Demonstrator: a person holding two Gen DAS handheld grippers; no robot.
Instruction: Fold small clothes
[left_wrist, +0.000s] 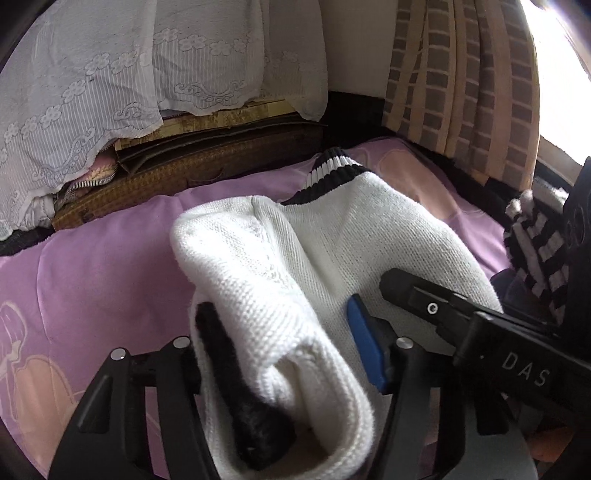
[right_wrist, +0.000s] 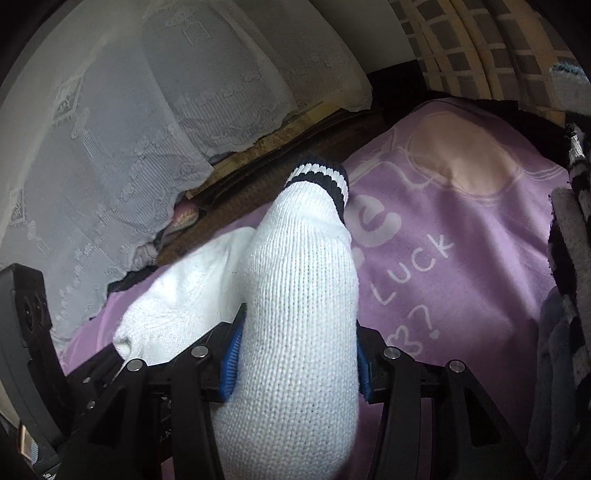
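A white knit garment (left_wrist: 295, 251) with black-and-white striped cuffs (left_wrist: 332, 166) lies on a purple blanket (left_wrist: 92, 258). In the left wrist view a bunched fold of it with a black trim edge (left_wrist: 229, 362) sits between my left gripper's (left_wrist: 280, 332) fingers, which press on it from both sides; one blue pad (left_wrist: 364, 343) shows. My right gripper (right_wrist: 295, 354) is shut on a sleeve of the same garment (right_wrist: 299, 277), whose striped cuff (right_wrist: 321, 177) points away. Its black finger (left_wrist: 424, 299) also shows in the left wrist view, resting on the knit.
A white lace cloth (left_wrist: 92, 92) hangs over stacked boxes and boards (left_wrist: 207, 147) behind the blanket. A checked curtain (left_wrist: 461, 81) hangs at the back right. A black-and-white striped fuzzy garment (left_wrist: 535, 251) lies at the right edge, also showing in the right wrist view (right_wrist: 569, 229).
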